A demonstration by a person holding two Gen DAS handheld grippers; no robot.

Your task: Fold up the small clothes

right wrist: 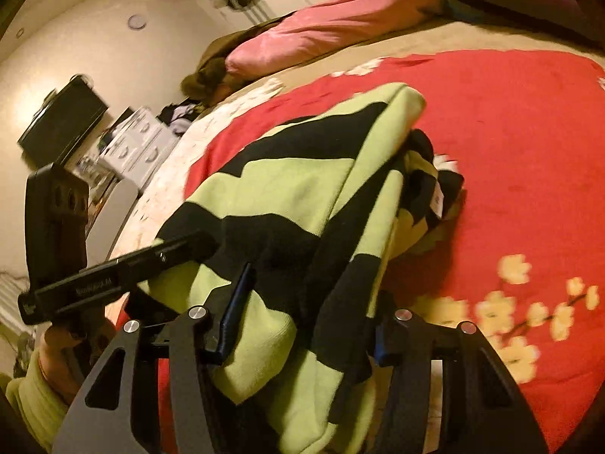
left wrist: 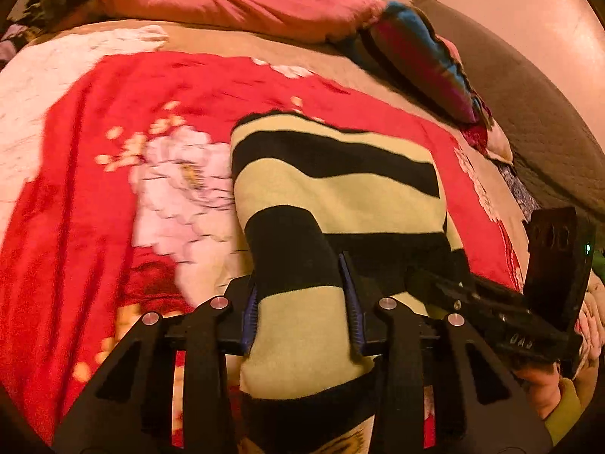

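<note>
Lying bunched on red blanket (left wrist: pixel 75 189): striped sweater (left wrist: pixel 332 174) (green-black), pinched by left gripper (left wrist: pixel 302 302) and right gripper (right wrist: pixel 306 321)

red floral blanket (left wrist: pixel 94 174), pink pillow (left wrist: pixel 234 3)

The striped garment (left wrist: pixel 332 174) is soft matt knit cloth, yellow-green and black, with a faintly fuzzy face. Under it the red flowered blanket (left wrist: pixel 94 196) looks like plush fleece, slightly napped and without shine. The pink pillow (left wrist: pixel 234 0) has a smoother cloth cover with a faint satin sheen. The left claw (left wrist: pixel 302 314) is matt black plastic with bright polished metal pivot pins, and its blue pads (left wrist: pixel 353 302) look ribbed and rubbery. The right claw (right wrist: pixel 302 321) has the same matt black plastic and shiny pins. The wall (right wrist: pixel 113 56) is smooth and painted.
</note>
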